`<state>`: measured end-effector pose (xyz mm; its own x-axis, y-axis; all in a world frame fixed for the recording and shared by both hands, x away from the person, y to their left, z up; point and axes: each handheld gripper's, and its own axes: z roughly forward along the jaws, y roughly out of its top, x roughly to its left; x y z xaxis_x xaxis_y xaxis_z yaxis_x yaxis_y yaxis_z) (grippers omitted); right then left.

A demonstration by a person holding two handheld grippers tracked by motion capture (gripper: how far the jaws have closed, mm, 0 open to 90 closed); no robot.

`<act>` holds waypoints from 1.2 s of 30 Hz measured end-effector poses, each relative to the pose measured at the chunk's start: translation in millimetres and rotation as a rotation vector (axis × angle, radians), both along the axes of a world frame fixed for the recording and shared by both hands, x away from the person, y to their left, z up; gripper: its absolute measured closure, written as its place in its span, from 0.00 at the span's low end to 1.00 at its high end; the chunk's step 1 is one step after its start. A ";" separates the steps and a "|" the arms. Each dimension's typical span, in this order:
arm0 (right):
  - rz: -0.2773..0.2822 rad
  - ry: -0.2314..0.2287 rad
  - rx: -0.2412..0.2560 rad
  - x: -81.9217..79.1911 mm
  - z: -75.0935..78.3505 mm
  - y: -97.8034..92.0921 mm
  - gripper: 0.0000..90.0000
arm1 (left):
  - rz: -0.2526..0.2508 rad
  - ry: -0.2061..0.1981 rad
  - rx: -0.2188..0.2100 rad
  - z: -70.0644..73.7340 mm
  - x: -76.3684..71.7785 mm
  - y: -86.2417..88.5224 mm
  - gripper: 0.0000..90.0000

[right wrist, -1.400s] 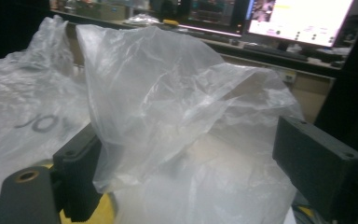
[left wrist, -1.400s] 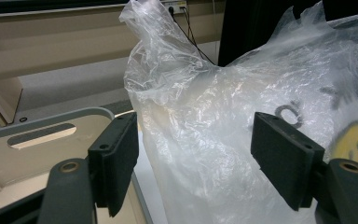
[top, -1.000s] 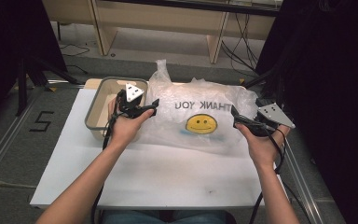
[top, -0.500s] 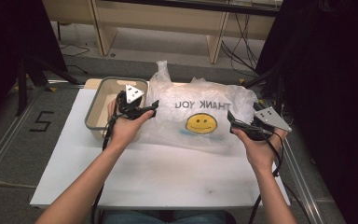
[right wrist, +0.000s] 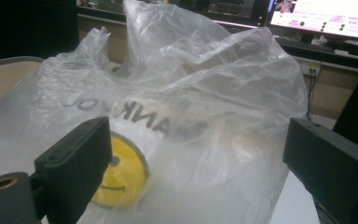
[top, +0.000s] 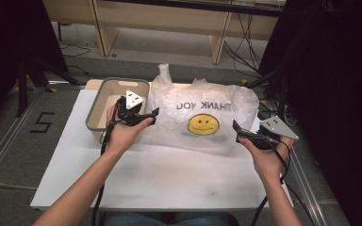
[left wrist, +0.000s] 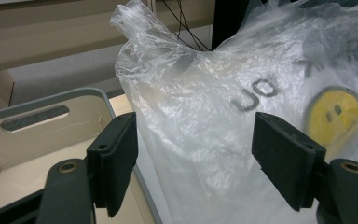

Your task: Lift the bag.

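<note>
— Jaws first: how do they stand?

— Both pairs are spread wide with nothing between them. In the left gripper view the pads sit either side of the near left edge of the plastic bag (left wrist: 205,121), not yet pinching it. In the right gripper view the pads frame the bag's right end, film bulging between them but not gripped.

— And the grippers themselves?

— The left gripper (top: 152,114) hovers at the bag's left edge, just beside the tray (top: 104,101). The right gripper (top: 236,131) hangs at the bag's near right corner. Each is held in one of the person's hands, forearms coming in from the near side.

— Where is the bag?

— It lies crumpled and puffed on the white table (top: 151,174), towards the far edge, with the yellow smiley (top: 202,124) and the lettering facing up. Its left side touches or nearly touches the tray. One handle (top: 163,71) sticks up at the far left.

— How far along is the work, would you say?

— Barely begun, I'd judge. The grippers are lined up on the two ends, but no grasp is made. Closing on the film is left, and whatever follows: lifting, opening or flattening it. I cannot tell whether anything is inside.
</note>
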<state>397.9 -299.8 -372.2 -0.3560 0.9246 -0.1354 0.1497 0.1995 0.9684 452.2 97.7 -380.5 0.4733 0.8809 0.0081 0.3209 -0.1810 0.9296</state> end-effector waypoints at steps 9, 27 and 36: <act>0.021 0.024 -0.003 -5.4 -5.7 -3.5 0.12 | -0.018 0.014 0.016 -3.0 -9.9 5.9 0.34; 0.059 0.073 -0.017 -17.0 -19.1 -7.3 0.16 | -0.077 0.068 0.026 -6.3 -31.2 18.2 0.34; 0.096 0.108 -0.026 -23.4 -26.1 -5.6 0.17 | -0.104 0.079 0.048 -6.2 -40.4 27.7 0.34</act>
<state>374.5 -305.4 -398.3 -0.4564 0.8823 -0.1151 0.2314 0.2426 0.9421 411.9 125.4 -386.7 0.5632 0.8263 0.0081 0.3702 -0.2611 0.8915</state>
